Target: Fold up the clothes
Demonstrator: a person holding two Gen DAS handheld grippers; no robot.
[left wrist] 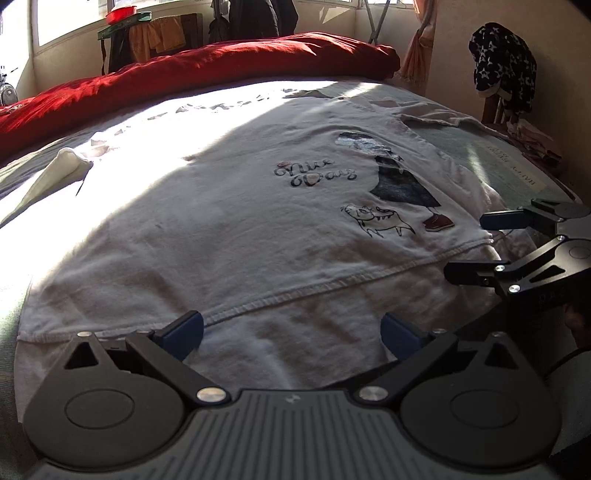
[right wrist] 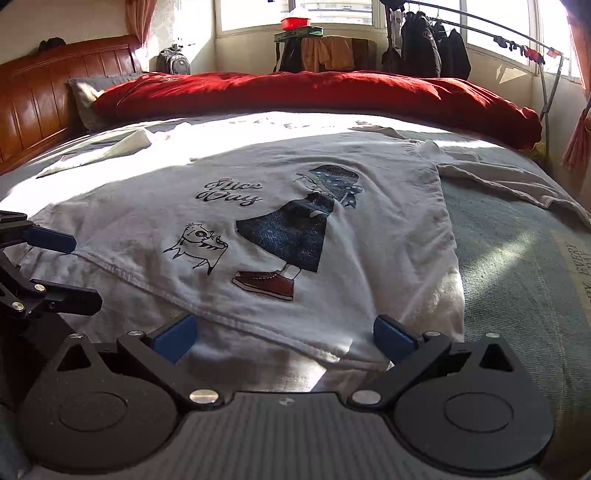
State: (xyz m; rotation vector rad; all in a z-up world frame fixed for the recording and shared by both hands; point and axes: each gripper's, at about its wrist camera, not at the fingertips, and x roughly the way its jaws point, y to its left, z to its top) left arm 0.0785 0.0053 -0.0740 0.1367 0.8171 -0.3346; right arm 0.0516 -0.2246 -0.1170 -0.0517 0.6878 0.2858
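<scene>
I am looking across a bed (right wrist: 517, 236) in a sunlit bedroom, a rolled red quilt (right wrist: 314, 92) along its far side, a wooden headboard (right wrist: 44, 92) at the left of the right wrist view and a rail of dark coats by the windows; on the pale blue-green cover lies the white T-shirt (right wrist: 258, 206), printed side up, with the "Nice Day" lettering, a cat and a skirted figure. Its long axis runs away from me, hem nearest, neck and sleeves toward the quilt; one sleeve (right wrist: 509, 181) spreads off to the right, the other (left wrist: 62, 166) curls up in the glare on the left. The hem runs slantwise just ahead of both tools, and the front layer seems to sit a little short of the back layer; my left gripper (left wrist: 291, 332) hangs over the hem's left stretch, jaws spread wide and holding nothing; my right gripper (right wrist: 284, 332) sits over the right corner, equally wide and empty. Each arm is nearest its own end, so I judge the next move to be a pinch at both hem corners; as for containers, I see only a red tub (right wrist: 295, 23) on the far windowsill stand, contents too small to tell.
</scene>
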